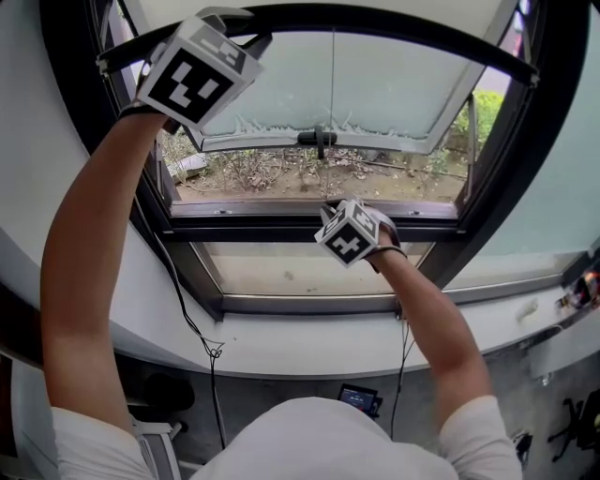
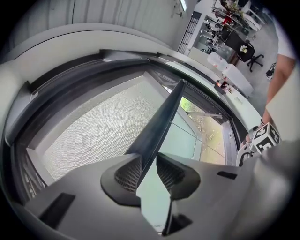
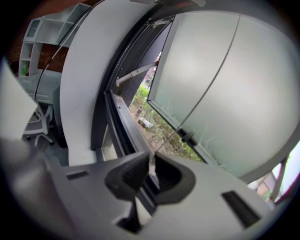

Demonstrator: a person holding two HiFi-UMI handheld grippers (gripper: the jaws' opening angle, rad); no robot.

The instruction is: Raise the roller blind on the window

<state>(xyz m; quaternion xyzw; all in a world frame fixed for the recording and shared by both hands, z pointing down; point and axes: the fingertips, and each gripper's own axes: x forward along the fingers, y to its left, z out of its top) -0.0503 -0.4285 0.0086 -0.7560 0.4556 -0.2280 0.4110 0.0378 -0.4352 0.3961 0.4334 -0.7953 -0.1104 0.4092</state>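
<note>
The roller blind's dark bottom bar [image 1: 394, 26] arches across the top of the window in the head view. My left gripper [image 1: 251, 42] is shut on the bar's left end. In the left gripper view the bar [image 2: 161, 117] runs away from between the pads [image 2: 129, 173], with the blind's pale mesh fabric [image 2: 103, 126] to its left. A thin pull cord [image 1: 333, 84] hangs down the middle of the window. My right gripper [image 1: 331, 208] is lower, at the window's middle rail. It is shut on the cord's white lower end [image 3: 151, 165], and the cord [image 3: 211, 89] stretches up from it.
A frosted-glass sash [image 1: 375, 89] stands tilted outward, with a black handle [image 1: 319, 138] at its lower edge and plants and soil [image 1: 281, 173] beyond. A white sill [image 1: 309, 342] curves below the dark frame. Cables [image 1: 211, 352] hang under it. An office chair [image 3: 37, 126] stands at the left.
</note>
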